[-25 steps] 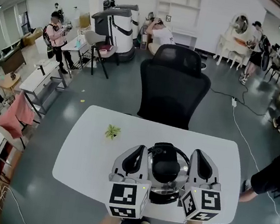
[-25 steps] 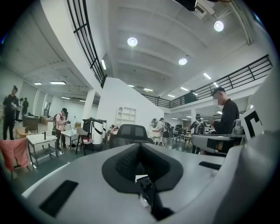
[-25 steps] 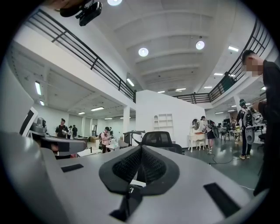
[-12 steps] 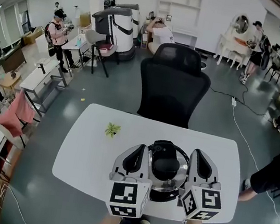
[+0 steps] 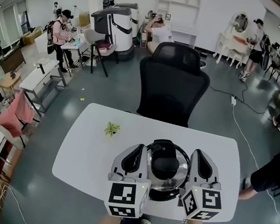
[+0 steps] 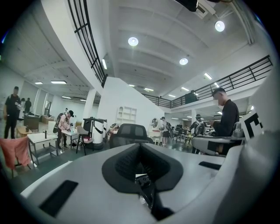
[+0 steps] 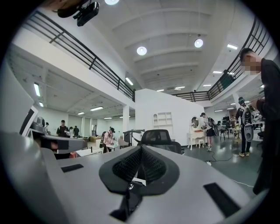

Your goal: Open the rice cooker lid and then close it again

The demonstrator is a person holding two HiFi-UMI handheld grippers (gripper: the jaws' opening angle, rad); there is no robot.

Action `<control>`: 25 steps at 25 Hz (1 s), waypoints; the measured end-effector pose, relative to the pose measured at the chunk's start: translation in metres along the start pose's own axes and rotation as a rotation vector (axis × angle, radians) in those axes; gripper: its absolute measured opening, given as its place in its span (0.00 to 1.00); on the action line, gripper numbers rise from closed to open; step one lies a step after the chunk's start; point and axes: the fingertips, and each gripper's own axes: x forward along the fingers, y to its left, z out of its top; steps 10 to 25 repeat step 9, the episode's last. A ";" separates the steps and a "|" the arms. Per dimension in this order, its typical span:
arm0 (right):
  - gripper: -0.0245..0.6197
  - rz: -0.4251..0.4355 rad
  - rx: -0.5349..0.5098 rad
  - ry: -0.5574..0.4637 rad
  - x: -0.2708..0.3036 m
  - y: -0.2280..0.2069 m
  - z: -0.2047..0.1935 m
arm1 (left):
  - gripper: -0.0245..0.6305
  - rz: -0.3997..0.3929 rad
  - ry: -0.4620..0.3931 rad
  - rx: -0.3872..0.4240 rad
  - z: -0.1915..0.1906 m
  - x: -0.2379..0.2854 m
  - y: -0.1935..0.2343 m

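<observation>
While the rice cooker [image 5: 165, 170] sits closed on the bench [image 5: 86, 150], the left tool [image 5: 136, 151] at 9 o'clock and the right tool [image 5: 200, 158] at 3 o'clock are clenched, empty.

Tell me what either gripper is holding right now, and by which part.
Nothing is held. The left gripper and the right gripper are both shut and empty, one at each side of the rice cooker.

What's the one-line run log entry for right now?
left gripper: shut, empty, left of cooker | right gripper: shut, empty, right of cooker | lid: down | cooker: on table
</observation>
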 end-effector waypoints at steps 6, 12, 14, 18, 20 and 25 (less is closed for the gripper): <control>0.05 -0.006 0.016 0.004 -0.001 -0.004 -0.004 | 0.06 -0.007 0.003 -0.001 -0.003 0.000 -0.004; 0.05 -0.006 0.014 0.002 -0.001 -0.005 -0.002 | 0.06 -0.009 0.005 0.004 -0.003 0.001 -0.006; 0.05 -0.006 0.014 0.002 -0.001 -0.005 -0.002 | 0.06 -0.009 0.005 0.004 -0.003 0.001 -0.006; 0.05 -0.006 0.014 0.002 -0.001 -0.005 -0.002 | 0.06 -0.009 0.005 0.004 -0.003 0.001 -0.006; 0.05 -0.006 0.014 0.002 -0.001 -0.005 -0.002 | 0.06 -0.009 0.005 0.004 -0.003 0.001 -0.006; 0.05 -0.006 0.014 0.002 -0.001 -0.005 -0.002 | 0.06 -0.009 0.005 0.004 -0.003 0.001 -0.006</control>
